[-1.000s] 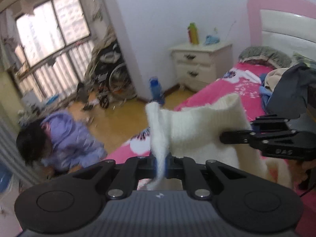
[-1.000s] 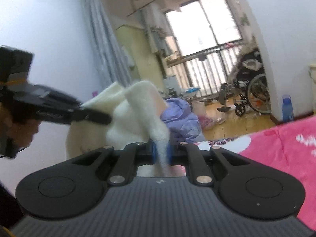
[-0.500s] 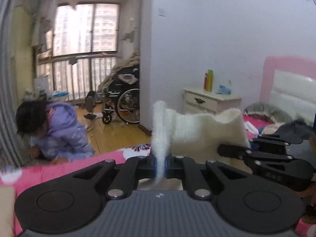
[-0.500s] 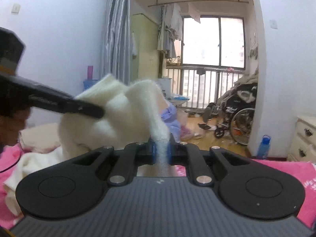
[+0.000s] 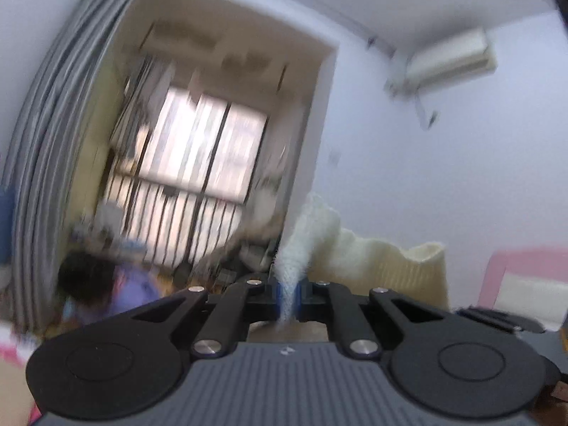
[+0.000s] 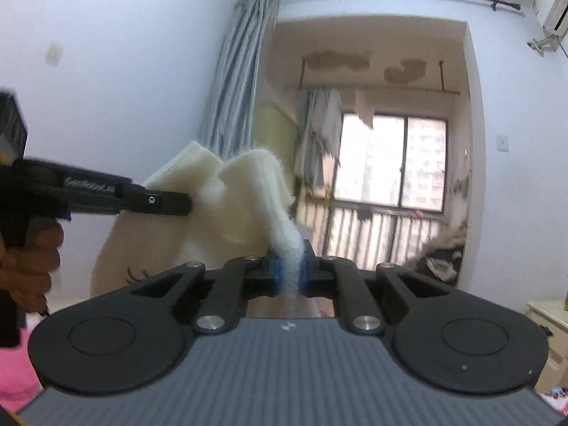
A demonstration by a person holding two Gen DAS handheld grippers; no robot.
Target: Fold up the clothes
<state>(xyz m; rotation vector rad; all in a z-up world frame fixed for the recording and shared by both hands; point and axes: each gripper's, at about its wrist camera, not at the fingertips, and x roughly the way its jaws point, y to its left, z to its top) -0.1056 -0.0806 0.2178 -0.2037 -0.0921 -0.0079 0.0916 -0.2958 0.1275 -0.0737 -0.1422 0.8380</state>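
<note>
A cream knitted garment hangs in the air, stretched between both grippers. In the left wrist view my left gripper is shut on one bunched edge, and the cloth runs off to the right. There the right gripper shows as a dark shape, its grip point hidden. In the right wrist view my right gripper is shut on another edge. The left gripper pinches the cloth's upper left, held by a hand. The garment's lower part is hidden behind the gripper bodies.
A person in a purple jacket crouches on the floor by the barred window. Grey curtain hangs left of the alcove. Pink headboard, pink bedspread, a white nightstand and a wheelchair pile surround the spot.
Both grippers have risen and tilted upward with the garment still held between them. The bed has dropped out of sight and the ceiling now shows. The left view is motion-blurred.
</note>
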